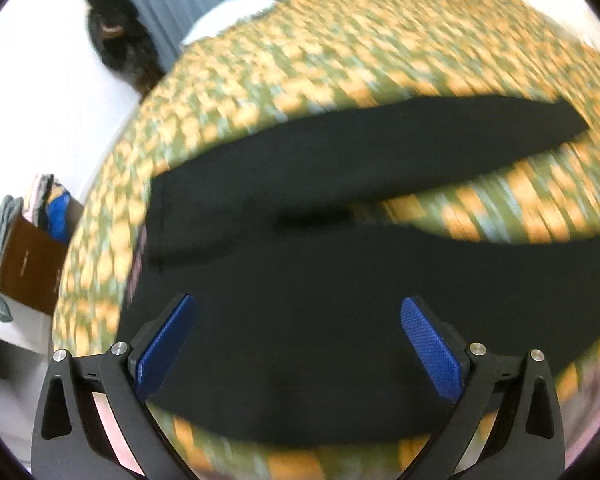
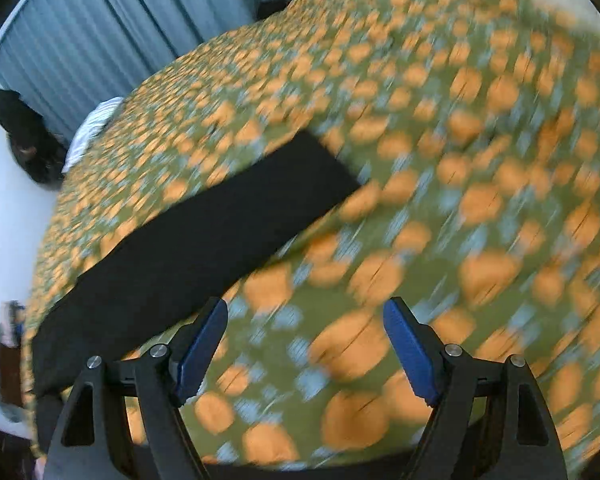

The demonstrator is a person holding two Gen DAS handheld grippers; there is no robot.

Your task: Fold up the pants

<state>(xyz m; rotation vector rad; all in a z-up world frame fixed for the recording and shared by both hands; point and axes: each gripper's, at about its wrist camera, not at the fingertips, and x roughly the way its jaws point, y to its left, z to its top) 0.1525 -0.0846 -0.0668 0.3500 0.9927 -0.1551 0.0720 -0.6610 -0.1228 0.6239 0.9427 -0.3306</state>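
Observation:
Black pants (image 1: 300, 280) lie spread flat on a bed with a green and orange flowered cover (image 1: 340, 48). The waist is at the left and the two legs run apart to the right. My left gripper (image 1: 298, 306) is open and empty, hovering over the near leg by the seat. In the right wrist view one black leg (image 2: 204, 232) runs from lower left to its hem at centre. My right gripper (image 2: 304, 312) is open and empty above bare cover (image 2: 460, 160), right of that leg. Both views are motion-blurred.
A brown box (image 1: 28, 268) with folded clothes stands on the floor left of the bed. A dark bundle (image 1: 116, 32) lies by blue-grey curtains (image 2: 80, 32). A white pillow (image 1: 228, 12) sits at the far edge of the bed.

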